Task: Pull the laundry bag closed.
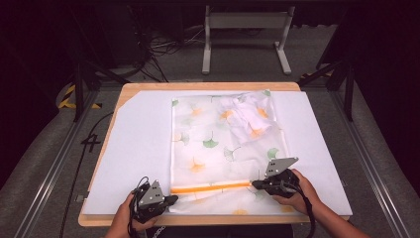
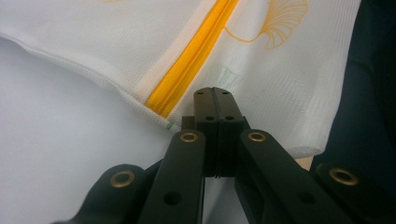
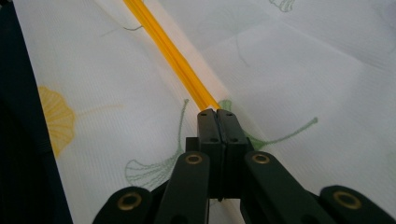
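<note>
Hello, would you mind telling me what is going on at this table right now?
A person is working on a white mesh bag printed with ginkgo leaves, spread on a white board. The left gripper and right gripper sit at opposite ends of its orange zipper, jaws together. Whether either actually pinches fabric or the zipper pull is unclear. A crumpled white garment lies inside the bag's far corner.

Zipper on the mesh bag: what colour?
Orange-yellow zipper on the white leaf-printed mesh bag; clearest in the left gripper view.

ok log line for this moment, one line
left claw: shut by zipper left end | right claw: shut at its right end | mesh bag: flat on white board
</note>
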`<state>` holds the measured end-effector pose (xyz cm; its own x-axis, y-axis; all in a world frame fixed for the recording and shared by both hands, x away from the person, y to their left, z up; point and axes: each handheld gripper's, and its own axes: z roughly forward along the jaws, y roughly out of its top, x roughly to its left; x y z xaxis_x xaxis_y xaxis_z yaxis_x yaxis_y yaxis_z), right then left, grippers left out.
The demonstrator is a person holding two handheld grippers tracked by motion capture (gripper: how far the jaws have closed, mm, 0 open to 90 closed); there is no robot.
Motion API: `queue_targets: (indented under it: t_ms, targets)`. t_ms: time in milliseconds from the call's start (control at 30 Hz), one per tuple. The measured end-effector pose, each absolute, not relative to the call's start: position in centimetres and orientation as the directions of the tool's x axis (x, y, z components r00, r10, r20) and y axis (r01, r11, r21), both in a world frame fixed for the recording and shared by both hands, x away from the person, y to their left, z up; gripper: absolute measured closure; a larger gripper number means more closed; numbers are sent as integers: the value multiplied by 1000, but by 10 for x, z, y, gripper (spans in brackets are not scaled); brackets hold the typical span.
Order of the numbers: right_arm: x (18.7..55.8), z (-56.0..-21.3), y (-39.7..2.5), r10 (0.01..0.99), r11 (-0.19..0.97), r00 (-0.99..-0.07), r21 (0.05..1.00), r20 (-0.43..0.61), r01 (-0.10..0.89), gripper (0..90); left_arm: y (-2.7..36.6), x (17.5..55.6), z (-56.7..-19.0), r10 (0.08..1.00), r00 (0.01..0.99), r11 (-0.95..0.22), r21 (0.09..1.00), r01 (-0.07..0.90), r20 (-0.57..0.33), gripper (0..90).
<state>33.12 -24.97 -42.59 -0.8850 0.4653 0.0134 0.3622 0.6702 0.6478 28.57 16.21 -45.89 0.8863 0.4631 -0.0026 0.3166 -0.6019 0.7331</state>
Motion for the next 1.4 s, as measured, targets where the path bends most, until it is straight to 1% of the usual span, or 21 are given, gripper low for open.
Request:
queue_targets:
  t_ms: [1200,1400]
  targets:
    - [326,-426,-303,566,630,-824,639,11,441,900,163,286,-459,463,886,-599,734,319,-7,900]
    - [325,-428,-314,590,607,-807,647,21,460,900,163,286,-459,462,887,-599,734,318,-7,900]
